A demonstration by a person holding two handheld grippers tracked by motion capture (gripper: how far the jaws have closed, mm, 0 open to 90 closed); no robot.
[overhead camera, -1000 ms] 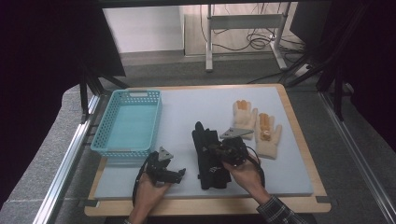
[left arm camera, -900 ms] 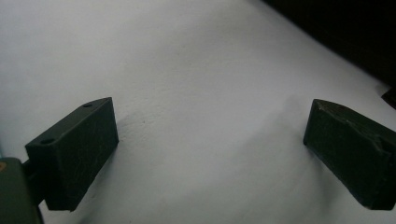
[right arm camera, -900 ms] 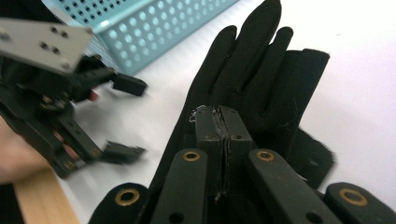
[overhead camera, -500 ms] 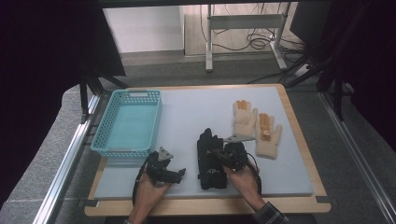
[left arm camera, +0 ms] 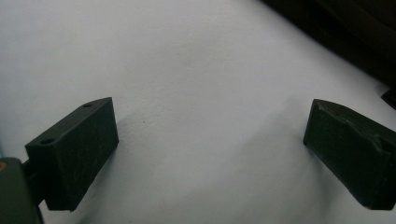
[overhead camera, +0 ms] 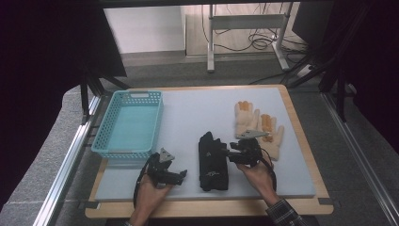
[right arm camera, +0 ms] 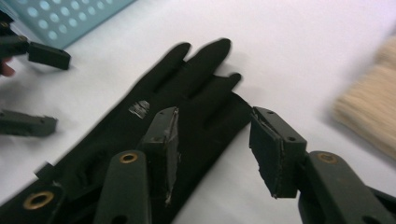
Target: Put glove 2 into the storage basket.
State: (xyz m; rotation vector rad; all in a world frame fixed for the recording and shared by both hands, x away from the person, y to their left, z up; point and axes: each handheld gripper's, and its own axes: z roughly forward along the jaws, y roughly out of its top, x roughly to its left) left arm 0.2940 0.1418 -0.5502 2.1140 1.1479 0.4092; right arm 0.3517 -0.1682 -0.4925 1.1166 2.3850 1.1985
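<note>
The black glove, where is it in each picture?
High view: the black glove lies low in the middle, beside the right tool.
Right gripper view: it stretches from the bottom left up to the middle.
Left gripper view: I can't make it out; dark shapes in the top right corner are unclear.
Shared landmark: the blue basket.

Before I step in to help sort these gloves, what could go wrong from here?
The right claw has just been opening over the black glove; nothing is pinched, so closing may catch one layer, or nothing. The beige gloves lie just beside that hand and could get dragged along. The basket is far across the mat, so a loose grip may drop the glove.
</note>
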